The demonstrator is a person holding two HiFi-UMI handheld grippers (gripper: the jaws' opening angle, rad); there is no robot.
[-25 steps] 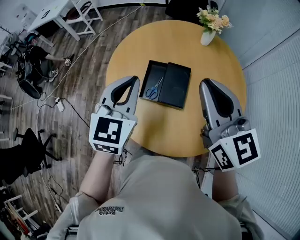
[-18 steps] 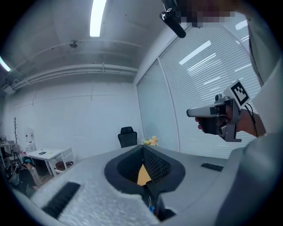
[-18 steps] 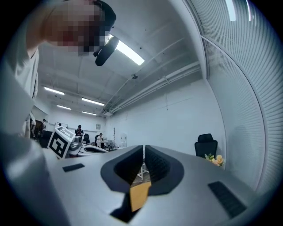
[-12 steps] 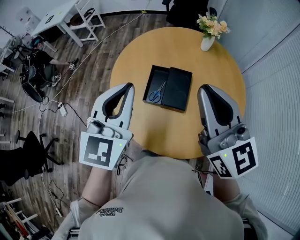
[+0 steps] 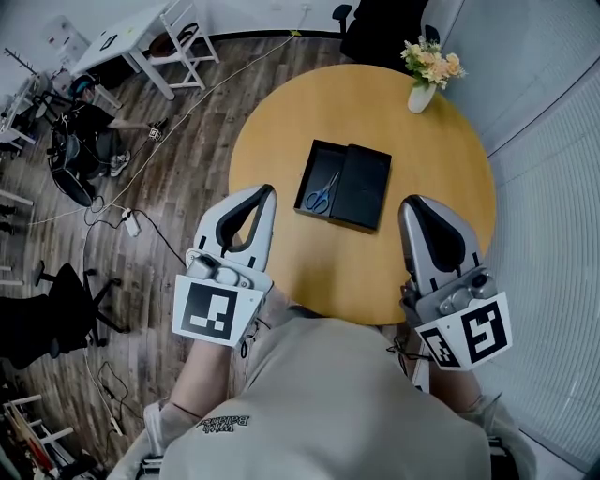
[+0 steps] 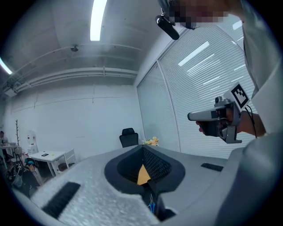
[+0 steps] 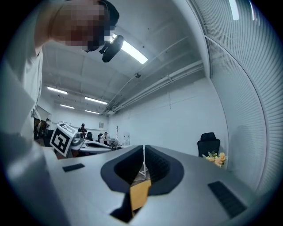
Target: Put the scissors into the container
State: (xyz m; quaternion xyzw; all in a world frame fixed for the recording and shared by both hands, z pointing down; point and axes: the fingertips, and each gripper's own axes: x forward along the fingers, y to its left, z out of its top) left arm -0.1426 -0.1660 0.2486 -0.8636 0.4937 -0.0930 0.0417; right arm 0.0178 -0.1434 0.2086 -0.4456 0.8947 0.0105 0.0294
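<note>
The wooden floor [image 5: 159,178] takes the left part of the head view, with cables lying over it. The round yellow table [image 5: 450,206] stands in the middle, and a black office chair [image 5: 375,28] is at its 12 o'clock side. The person [image 5: 328,403] stands at the 6 o'clock edge of the table.

The left gripper [image 5: 262,194] is held over the table edge at about 8 o'clock and points toward 12 o'clock. Its fingers are pressed together and there is nothing between them. The right gripper [image 5: 412,202] is held over the table at about 4 o'clock and also points toward 12 o'clock. Its fingers are together too, with only a thin line between them, and they have hold of nothing.

The black container [image 5: 326,157] lies near the centre of the table, between the two grippers and a little beyond them. A flat black part [image 5: 361,187] touches its 3 o'clock side. A white vase [image 5: 422,97] with flowers stands at the 1 o'clock edge, well apart from the container.

The scissors [image 5: 323,194] lie inside the open container. Their blue handles point to 7 o'clock and the blades to 1 o'clock.
</note>
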